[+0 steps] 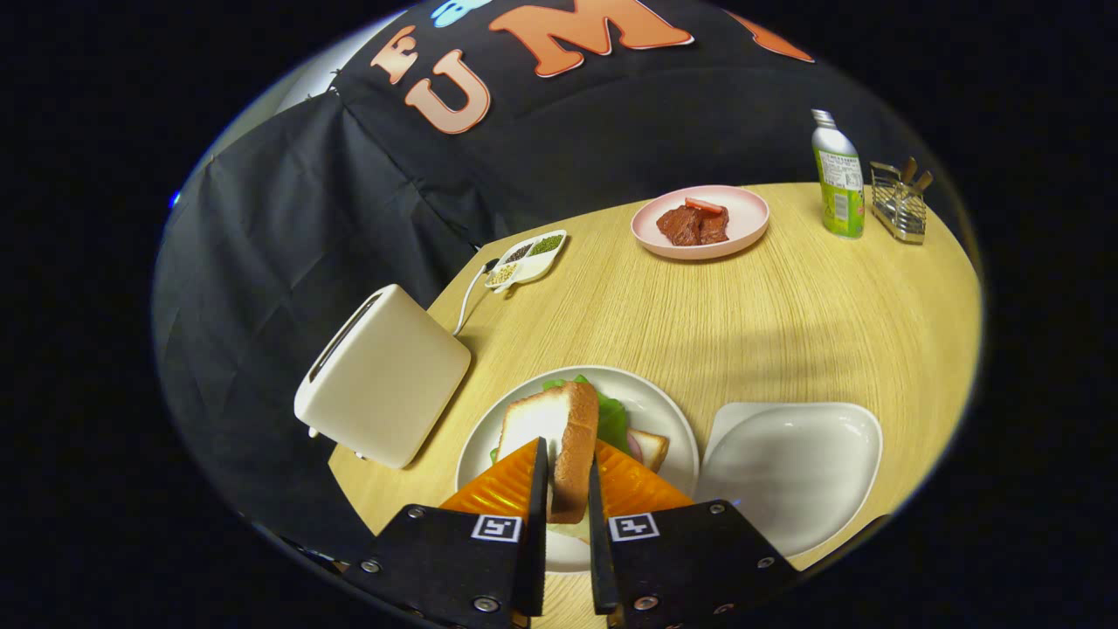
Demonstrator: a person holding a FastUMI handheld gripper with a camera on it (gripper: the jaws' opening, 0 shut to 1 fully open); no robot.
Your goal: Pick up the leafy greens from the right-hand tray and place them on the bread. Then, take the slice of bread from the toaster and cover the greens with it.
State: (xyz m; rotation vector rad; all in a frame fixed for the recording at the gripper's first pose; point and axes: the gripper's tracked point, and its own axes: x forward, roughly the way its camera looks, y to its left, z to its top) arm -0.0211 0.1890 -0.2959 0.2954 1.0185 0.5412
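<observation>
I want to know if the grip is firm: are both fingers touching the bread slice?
Touching. In the gripper view the bread slice stands on edge between the gripper's two fingers, both pressed against its sides with no gap, above the plate.

You have almost nothing to read here. The bottle [838, 179] stands far beyond your fingers, at about one o'clock from them, near the table's far edge. It carries a printed label [840, 175] with a pale panel of small print, which is too small to make out.

Your gripper [568, 450] bears two square black-and-white coded markers, one at seven o'clock from the fingertips [496, 528] and one at five o'clock [632, 527]. They are block patterns, not letters or numbers.

Between those markers your two fingers press on the slice of bread [559, 432], held on edge above the plate [664, 393].
</observation>
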